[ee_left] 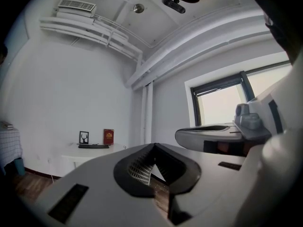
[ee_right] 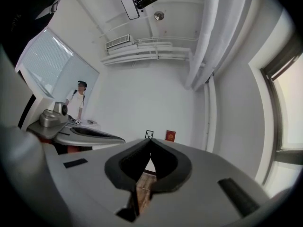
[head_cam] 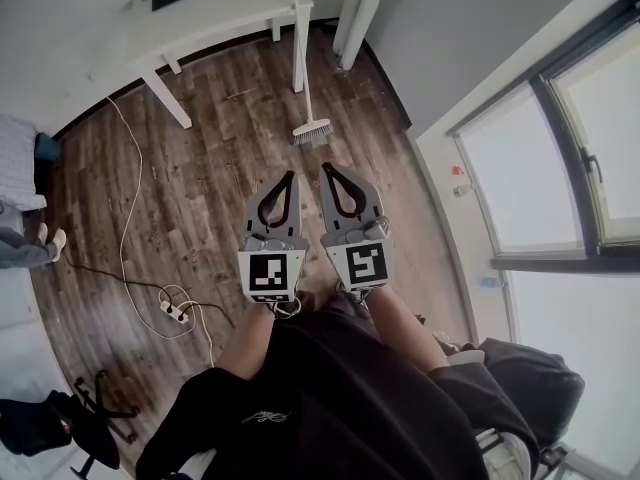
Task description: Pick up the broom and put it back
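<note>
The broom (head_cam: 311, 131) stands upright on the wooden floor. Its pale handle leans against the leg of a white table (head_cam: 215, 18), and its grey bristles rest on the boards. My left gripper (head_cam: 290, 175) and right gripper (head_cam: 326, 167) are held side by side at waist height, pointing level toward the broom and well short of it. Both are shut, their tips touching and nothing between them. The left gripper view shows my left gripper (ee_left: 154, 145) with its tips together, and the right gripper view shows the same for my right gripper (ee_right: 150, 140). The broom is not in either gripper view.
A white cable (head_cam: 125, 218) runs across the floor to a power strip (head_cam: 176, 312) at the left. White pipes (head_cam: 360, 13) run down the far corner, and a window (head_cam: 590, 168) fills the right wall. A person (ee_right: 78, 103) stands at the left. A black bag (head_cam: 530, 378) lies by my right side.
</note>
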